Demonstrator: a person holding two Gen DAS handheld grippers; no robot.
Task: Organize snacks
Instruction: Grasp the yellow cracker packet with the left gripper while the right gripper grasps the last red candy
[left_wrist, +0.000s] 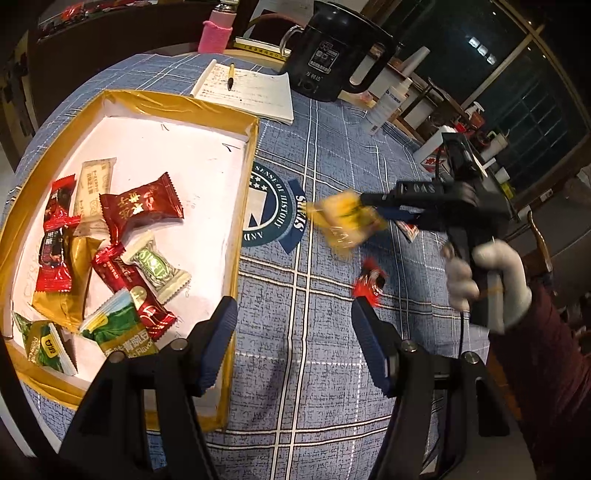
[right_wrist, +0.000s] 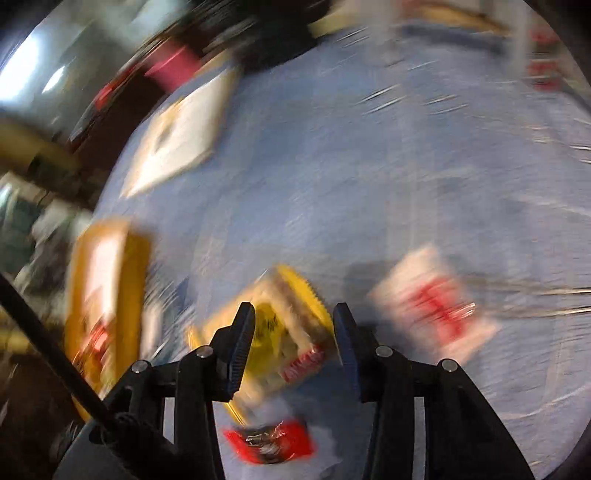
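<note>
A shallow white box with a gold-taped rim (left_wrist: 248, 173) lies at the left on the blue checked cloth and holds several wrapped snacks (left_wrist: 140, 206). My left gripper (left_wrist: 294, 310) hovers by the box's right rim, open, with nothing between its fingers. My right gripper (left_wrist: 369, 212), held by a white-gloved hand (left_wrist: 487, 280), is shut on a yellow snack packet (left_wrist: 343, 221). In the blurred right wrist view that packet (right_wrist: 280, 325) spans the gap of the right gripper (right_wrist: 293, 314). A red candy (left_wrist: 369, 282) and a white-and-red packet (right_wrist: 436, 306) lie on the cloth nearby.
At the back of the table are an open notebook with a pen (left_wrist: 251, 92), a black electric kettle (left_wrist: 332, 48), a pink-sleeved bottle (left_wrist: 216, 33) and a white spray bottle (left_wrist: 388, 103). The table's edge curves along the right, with shelves and bottles beyond.
</note>
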